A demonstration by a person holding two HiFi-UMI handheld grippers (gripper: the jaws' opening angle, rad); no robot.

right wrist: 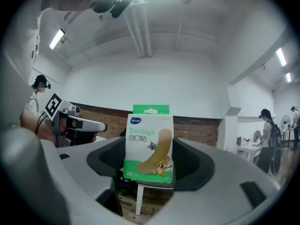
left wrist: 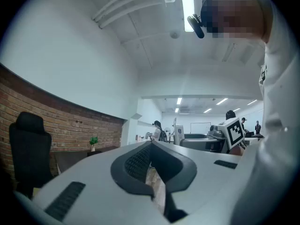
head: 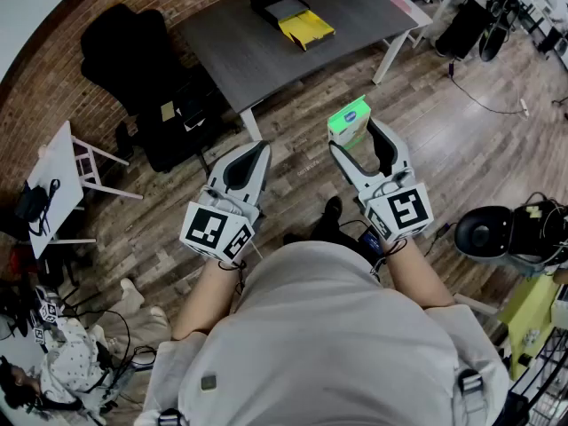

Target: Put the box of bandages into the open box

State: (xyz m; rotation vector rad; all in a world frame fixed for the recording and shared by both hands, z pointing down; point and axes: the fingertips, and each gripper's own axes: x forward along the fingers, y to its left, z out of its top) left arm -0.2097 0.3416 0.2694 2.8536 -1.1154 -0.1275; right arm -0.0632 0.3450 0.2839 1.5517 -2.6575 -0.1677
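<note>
head view steeply down; gripper views level, sharing brick wall (left wrist: 70, 125)

On table (head: 266, 56): open box (head: 270, 4); bandage box (head: 348, 121) nearer.

- Left gripper (head: 259, 150) and right gripper (head: 359, 138): pale grey shells, black ribbed pads (left wrist: 138, 162).
- Near ends: white cube (head: 216, 231) with black square markers.
- Light grey shirt (head: 328, 327), short sleeves.

Box of bandages (right wrist: 149, 144): smooth printed card with a slight sheen. Left gripper (head: 256, 152) and right gripper (head: 357, 135): matt grey plastic, with dark textured lining inside the jaws. Tabletop (head: 266, 56): matt dark grey. Floor (head: 444, 158): wood planks, satin. Wall (head: 40, 87): rough red brick.
</note>
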